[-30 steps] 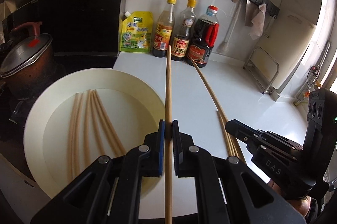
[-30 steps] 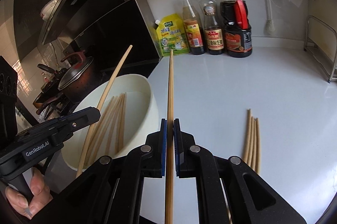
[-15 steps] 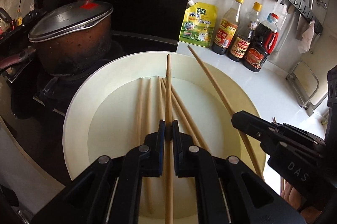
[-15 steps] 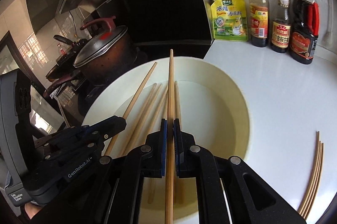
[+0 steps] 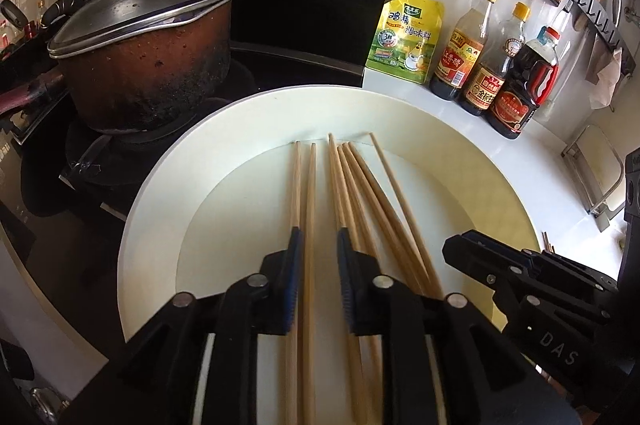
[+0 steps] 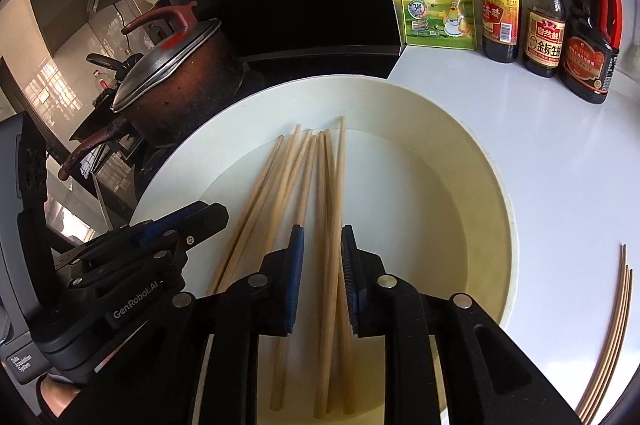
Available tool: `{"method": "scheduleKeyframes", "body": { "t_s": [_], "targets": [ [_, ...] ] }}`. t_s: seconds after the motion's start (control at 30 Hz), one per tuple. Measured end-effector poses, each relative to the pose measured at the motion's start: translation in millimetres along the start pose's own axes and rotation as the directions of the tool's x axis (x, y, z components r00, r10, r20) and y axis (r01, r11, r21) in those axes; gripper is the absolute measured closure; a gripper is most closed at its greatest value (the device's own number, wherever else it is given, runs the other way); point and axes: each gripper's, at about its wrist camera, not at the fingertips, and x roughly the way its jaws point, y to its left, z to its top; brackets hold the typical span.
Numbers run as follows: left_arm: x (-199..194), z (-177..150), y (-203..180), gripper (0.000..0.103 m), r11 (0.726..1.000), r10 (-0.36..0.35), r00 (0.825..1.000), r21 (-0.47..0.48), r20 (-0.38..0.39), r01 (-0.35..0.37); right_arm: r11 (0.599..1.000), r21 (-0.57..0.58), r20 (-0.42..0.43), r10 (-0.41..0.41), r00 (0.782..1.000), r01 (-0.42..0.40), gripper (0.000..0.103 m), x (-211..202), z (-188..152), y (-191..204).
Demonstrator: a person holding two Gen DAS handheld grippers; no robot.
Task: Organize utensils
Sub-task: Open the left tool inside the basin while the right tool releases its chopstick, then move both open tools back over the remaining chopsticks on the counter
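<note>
Both claws have released their chopsticks (image 5: 308,225) since the earlier frame; left claw (image 5: 318,245) and right claw (image 6: 322,237) hover side by side, jaws apart, over the bowl (image 6: 460,145); chopsticks lie inside; four remain on the bench (image 6: 560,153).

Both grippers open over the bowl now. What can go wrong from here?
1. Left gripper and right gripper sit close together over the bowl; withdrawing could bump them.
2. The remaining chopsticks lie flat on the counter, likely hard to pinch singly.
</note>
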Motion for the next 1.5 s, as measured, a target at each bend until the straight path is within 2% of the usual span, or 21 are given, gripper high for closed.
{"method": "scheduleKeyframes", "body": {
  "t_s": [0.07,0.2,0.77,0.87,1.1,1.5],
  "targets": [
    [-3,-2,1,0.064,1.0,0.005,1.0,-0.009,0.007,-0.005,1.0,-0.004,0.007,-0.003,1.0,0.003,0.085,-4,-2,0],
    [-12,-5,2,0.051,1.0,0.018,1.0,-0.017,0.026,-0.017,1.0,-0.008,0.021,-0.012,1.0,0.013,0.085,-11,-6,-1],
    [-49,-29,-21,0.045,1.0,0.014,0.998,0.022,0.063,-0.016,0.999,0.039,0.096,-0.008,0.995,0.004,0.083,-61,-33,-18],
    [-52,-33,-32,0.044,0.999,-0.006,0.998,0.04,0.064,0.003,0.999,0.052,0.119,-0.014,0.993,0.008,0.079,-74,-39,-25],
    [-53,-40,-67,0.044,0.995,-0.073,0.996,0.078,0.059,0.068,0.994,0.087,0.153,-0.072,0.986,0.06,0.077,-107,-57,-46],
    [-54,-51,-141,0.044,0.971,-0.163,0.986,0.184,0.03,0.155,0.977,0.159,0.193,-0.171,0.966,0.142,0.074,-155,-84,-98]
  ]
}}
